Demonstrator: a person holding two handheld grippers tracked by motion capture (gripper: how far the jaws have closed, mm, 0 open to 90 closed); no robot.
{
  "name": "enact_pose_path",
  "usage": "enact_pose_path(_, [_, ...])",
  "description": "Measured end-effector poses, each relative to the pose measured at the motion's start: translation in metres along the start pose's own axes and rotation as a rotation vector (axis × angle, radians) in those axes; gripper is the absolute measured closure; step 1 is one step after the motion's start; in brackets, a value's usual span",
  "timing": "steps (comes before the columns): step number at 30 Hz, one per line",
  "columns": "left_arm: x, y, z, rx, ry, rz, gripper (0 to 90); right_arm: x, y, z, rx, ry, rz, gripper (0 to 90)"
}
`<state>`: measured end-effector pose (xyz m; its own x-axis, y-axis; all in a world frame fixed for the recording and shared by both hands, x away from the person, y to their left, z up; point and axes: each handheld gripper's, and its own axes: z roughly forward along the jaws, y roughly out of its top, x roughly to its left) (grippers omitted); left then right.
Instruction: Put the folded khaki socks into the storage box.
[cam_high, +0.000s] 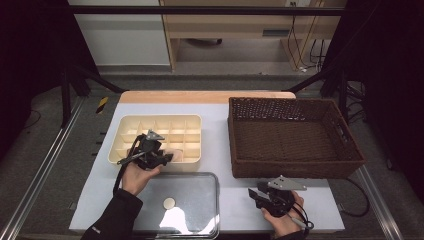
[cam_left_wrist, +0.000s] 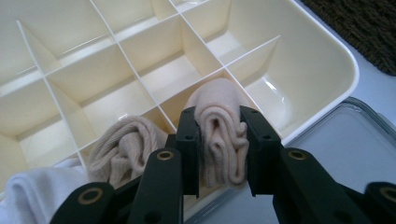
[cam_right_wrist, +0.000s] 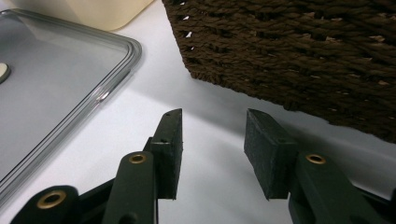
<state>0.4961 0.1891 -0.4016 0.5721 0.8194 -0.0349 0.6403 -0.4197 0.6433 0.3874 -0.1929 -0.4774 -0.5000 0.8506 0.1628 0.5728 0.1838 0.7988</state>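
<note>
While the work is partway through, the scene reads as follows.

Setting: a white worktop (cam_high: 225, 160) with a cream divided organizer box (cam_high: 190, 125) at far left, a dark woven basket (cam_high: 295, 172) at far right, and a clear lid (cam_high: 200, 200) lying flat at near left.

Left gripper (cam_left_wrist: 218, 142): its fingers (cam_left_wrist: 189, 140) are clamped on a rolled beige sock (cam_left_wrist: 219, 116), pressing it from both sides, over a compartment in the near row of the box, toward its right end.

Other items in the box: a second rolled beige sock (cam_left_wrist: 122, 149) sits in the compartment just to the left; beside that, some white fabric (cam_left_wrist: 35, 193).

Right gripper (cam_right_wrist: 212, 149): fingers apart with nothing between them, near the basket's near wall, above bare worktop.

Progress: judging from this, a few items are already filed, and one is going in. Most compartments are still empty, and the lid is off. The basket looks empty, so few items may remain.
</note>
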Motion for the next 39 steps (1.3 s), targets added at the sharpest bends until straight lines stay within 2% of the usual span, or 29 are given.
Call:
enact_pose_path(9, [0.001,0.004,0.018,0.026,-0.026,-0.020,68.2,0.000,-0.001,0.002,0.010,0.005,0.000,57.0])
enact_pose_path(11, [0.002,0.003,0.018,0.014,-0.032,-0.024,65.1,0.001,-0.001,0.002,0.013,0.006,0.004,56.2])
enact_pose_path(14, [0.005,0.001,0.012,-0.029,-0.033,-0.023,57.1,0.001,-0.001,0.002,0.010,0.004,-0.001,54.2])
enact_pose_path(17, [0.007,-0.002,0.004,-0.087,-0.035,-0.030,59.5,0.000,-0.001,0.002,0.008,0.004,0.005,52.5])
enact_pose_path(19, [0.007,-0.003,0.001,-0.107,-0.034,-0.029,63.6,0.000,-0.001,0.002,0.006,0.007,0.005,52.4])
enact_pose_path(22, [0.004,-0.004,0.003,-0.115,-0.022,-0.006,69.7,0.001,-0.001,0.002,0.005,0.009,0.005,53.5])
enact_pose_path(28, [-0.006,-0.003,0.020,-0.061,-0.011,0.069,72.8,0.002,0.001,0.004,0.003,0.015,-0.010,57.3])
enact_pose_path(32, [-0.007,-0.001,0.025,-0.035,-0.004,0.058,73.1,0.005,0.002,0.005,0.006,0.021,-0.017,59.4])
enact_pose_path(39, [-0.006,0.000,0.024,-0.030,-0.007,0.041,68.8,0.011,0.005,0.009,0.010,0.034,-0.031,60.1])
